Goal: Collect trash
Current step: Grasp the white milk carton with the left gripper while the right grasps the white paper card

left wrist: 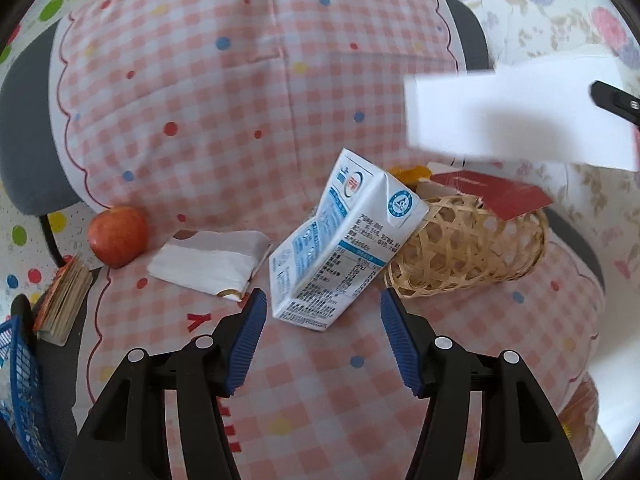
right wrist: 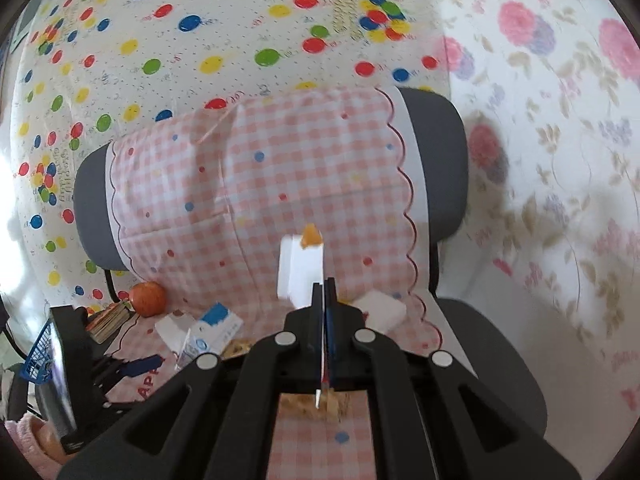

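The woven bamboo basket [left wrist: 468, 248] lies tipped at four o'clock of the white-and-blue milk carton [left wrist: 340, 240], holding a red card box [left wrist: 492, 194] and orange scraps. The left gripper [left wrist: 323, 312] gapes around the carton's base without touching. The right gripper [right wrist: 325, 292] is clamped on a flat white paper piece [right wrist: 300, 272], held in the air.

A chair [right wrist: 448, 168] is draped with a pink checked cloth [left wrist: 224, 92] dotted in colours. A red apple [left wrist: 117, 235] is seen at eight o'clock in the left wrist view, and just below it a stack of books [left wrist: 64, 300] is laid. A blue plastic basket [left wrist: 22, 392] is cut off at the edge, towards eight o'clock. Balloon-print and floral sheets are hung behind
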A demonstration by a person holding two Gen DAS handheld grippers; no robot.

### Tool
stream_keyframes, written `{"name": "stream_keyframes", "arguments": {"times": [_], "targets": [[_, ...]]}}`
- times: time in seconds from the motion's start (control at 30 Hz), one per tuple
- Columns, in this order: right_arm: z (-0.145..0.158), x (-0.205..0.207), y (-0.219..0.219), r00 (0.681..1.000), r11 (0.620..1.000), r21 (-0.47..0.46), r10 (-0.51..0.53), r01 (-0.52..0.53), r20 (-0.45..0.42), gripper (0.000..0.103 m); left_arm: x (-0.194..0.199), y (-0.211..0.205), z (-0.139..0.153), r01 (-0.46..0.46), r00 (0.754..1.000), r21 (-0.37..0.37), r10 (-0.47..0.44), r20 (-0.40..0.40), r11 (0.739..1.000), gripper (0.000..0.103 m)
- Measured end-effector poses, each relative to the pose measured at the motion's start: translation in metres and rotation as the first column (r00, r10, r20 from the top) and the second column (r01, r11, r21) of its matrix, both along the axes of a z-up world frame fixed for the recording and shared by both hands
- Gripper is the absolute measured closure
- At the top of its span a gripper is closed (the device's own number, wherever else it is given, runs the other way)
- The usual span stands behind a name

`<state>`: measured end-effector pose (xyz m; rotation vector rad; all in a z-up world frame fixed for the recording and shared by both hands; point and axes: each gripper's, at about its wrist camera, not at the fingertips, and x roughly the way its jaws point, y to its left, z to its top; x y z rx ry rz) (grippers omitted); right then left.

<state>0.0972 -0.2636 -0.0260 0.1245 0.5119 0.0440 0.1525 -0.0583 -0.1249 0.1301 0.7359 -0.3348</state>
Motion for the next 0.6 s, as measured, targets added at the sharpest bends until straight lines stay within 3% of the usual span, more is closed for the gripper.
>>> {"name": "stream_keyframes", "arguments": {"times": [0.17, 0.37, 0.43, 0.5, 0.6], "targets": [[-0.004, -0.003, -0.005, 1.0, 1.0, 0.026, -0.007, 0.007, -0.007, 0.102, 0.014, -0.017, -0.01, -0.016, 1.0, 0.102, 0.015, 0.011, 0.995, 0.043], [0.0, -0.006, -0.008, 1.0, 0.999, 0.037, -0.01, 0.01, 0.019, 0.102, 0.025, -0.029, -0.014, 0.0, 1.0, 0.154, -0.005, 0.031, 0.988, 0.044], [0.004, -0.007, -0.008, 0.999, 0.999, 0.044, -0.012, 0.011, 0.032, 0.102, 0.027, -0.034, -0.011, 0.005, 0.998, 0.173, -0.016, 0.059, 0.985, 0.049], [0.009, -0.009, -0.007, 0.999, 0.999, 0.046, -0.016, 0.014, 0.048, 0.102, 0.026, -0.036, -0.005, -0.003, 0.995, 0.191, -0.017, 0.102, 0.982, 0.061], [0.017, -0.014, -0.008, 0.997, 0.998, 0.054, -0.018, 0.014, 0.075, 0.102, 0.018, -0.024, 0.02, -0.047, 0.984, 0.137, 0.023, 0.175, 0.989, 0.064]]}}
